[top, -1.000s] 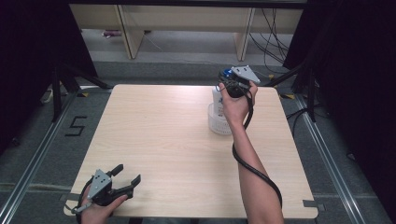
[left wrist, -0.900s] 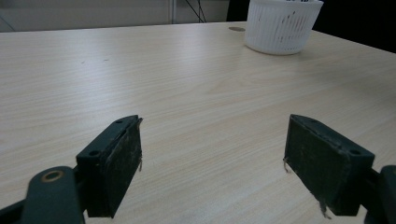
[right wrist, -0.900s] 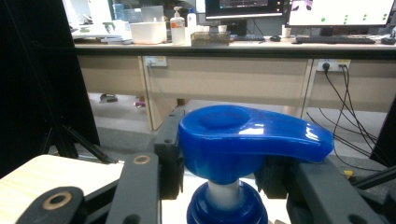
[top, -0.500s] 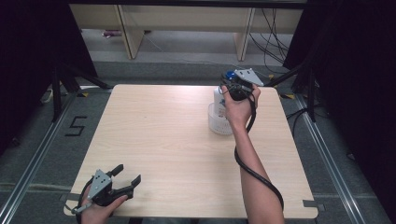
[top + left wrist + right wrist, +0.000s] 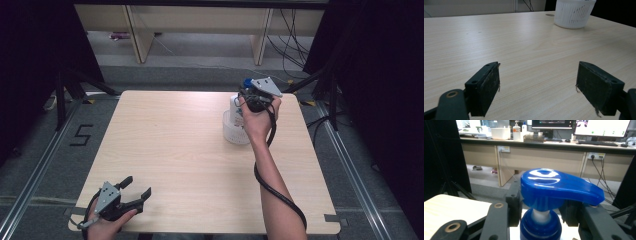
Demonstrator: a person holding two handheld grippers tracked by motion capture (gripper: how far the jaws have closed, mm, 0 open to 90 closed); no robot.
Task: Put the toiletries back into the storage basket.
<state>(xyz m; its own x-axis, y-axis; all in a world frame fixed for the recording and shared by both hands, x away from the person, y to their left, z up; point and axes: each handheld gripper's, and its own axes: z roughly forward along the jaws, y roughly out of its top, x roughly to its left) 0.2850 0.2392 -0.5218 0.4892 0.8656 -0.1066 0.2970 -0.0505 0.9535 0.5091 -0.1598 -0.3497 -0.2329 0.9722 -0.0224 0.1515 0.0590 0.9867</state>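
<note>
Here, high view: the right gripper (image 5: 250, 95) stands over a white basket (image 5: 234, 134) at the table's (image 5: 175, 145) far right, its jaws at the neck of a pump bottle (image 5: 235, 105) that appears to sit in that basket. The left gripper (image 5: 134, 192) rests at the near left corner, well apart, jaws spread and holding nothing.

Left gripper view: both fingers (image 5: 484, 87) stand wide apart over bare table; the basket (image 5: 574, 13) lies far ahead, to the right of the fingers.

Right gripper view: the blue pump head (image 5: 556, 186) sits just above and between the fingers (image 5: 515, 203), which flank the white stem and blue collar. They look closed on the neck, though actual contact is hidden beneath the head. Judged as a lift or placing of the bottle, the step is done well by keeping the grip under the head's overhang, holding the bottle upright, and moving straight along the basket's axis so its base clears the rim.
</note>
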